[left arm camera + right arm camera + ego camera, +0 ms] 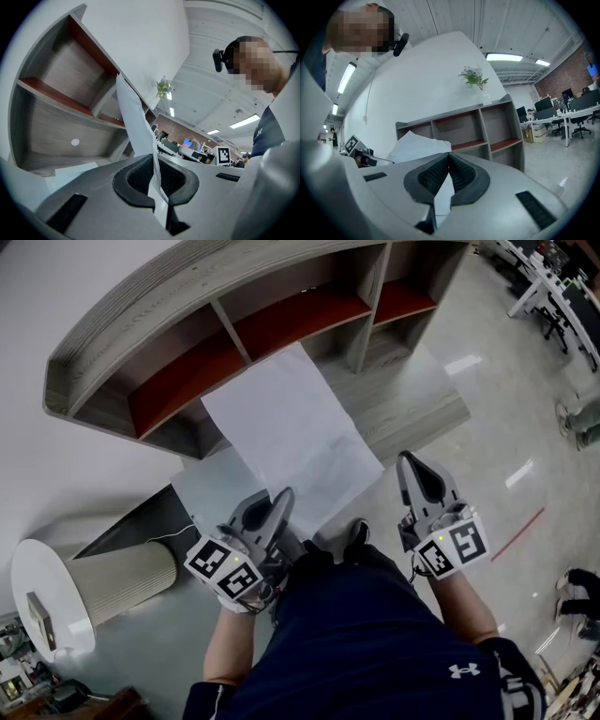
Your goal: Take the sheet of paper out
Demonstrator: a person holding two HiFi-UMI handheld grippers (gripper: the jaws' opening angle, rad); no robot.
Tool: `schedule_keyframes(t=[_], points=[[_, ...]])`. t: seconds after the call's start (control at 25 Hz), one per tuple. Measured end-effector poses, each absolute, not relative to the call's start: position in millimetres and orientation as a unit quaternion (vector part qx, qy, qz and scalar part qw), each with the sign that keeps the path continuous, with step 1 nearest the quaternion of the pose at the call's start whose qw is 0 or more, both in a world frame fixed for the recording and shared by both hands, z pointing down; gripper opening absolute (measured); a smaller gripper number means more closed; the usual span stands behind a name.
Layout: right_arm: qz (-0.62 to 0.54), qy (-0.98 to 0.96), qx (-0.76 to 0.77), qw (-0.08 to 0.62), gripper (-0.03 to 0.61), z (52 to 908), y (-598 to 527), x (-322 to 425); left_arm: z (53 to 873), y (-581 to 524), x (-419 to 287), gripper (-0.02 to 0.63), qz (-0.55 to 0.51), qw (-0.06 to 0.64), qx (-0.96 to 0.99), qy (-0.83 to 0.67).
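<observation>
Flowers (474, 77) top the grey, red-lined shelf unit (187, 334); a ribbed white-lidded cylinder (112, 582) stands left of it, office desks (562, 115) right.

This is looking like an open-plan office. In the right gripper view, rows of desks (555, 117) are standing at the right side and carrying dark monitors (568, 93), and office chairs (577, 127) are standing beside them. Long ceiling lamps (504, 57) are shining overhead, and a brick wall (574, 70) is closing the far end. A wooden shelf unit (459, 133) is standing against a white wall (431, 79) and bearing a small plant (474, 77). The polished grey floor (511, 418) is reflecting the lamps.
</observation>
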State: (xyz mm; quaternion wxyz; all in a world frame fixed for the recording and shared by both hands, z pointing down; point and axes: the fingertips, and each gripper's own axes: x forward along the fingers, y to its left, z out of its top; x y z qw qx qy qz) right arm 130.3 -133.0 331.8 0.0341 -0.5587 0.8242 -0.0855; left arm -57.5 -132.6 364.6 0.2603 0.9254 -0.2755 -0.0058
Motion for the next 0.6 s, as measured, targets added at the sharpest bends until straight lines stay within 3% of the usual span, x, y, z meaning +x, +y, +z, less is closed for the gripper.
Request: schedule_keyframes(t=[0.6], points=[[-0.089, 0.824, -0.558, 0.035, 0.012, 334.1, -131.9, 130.4, 365.4, -132.4, -57.0, 0.014, -0.005, 0.261, 0.925, -0.278]])
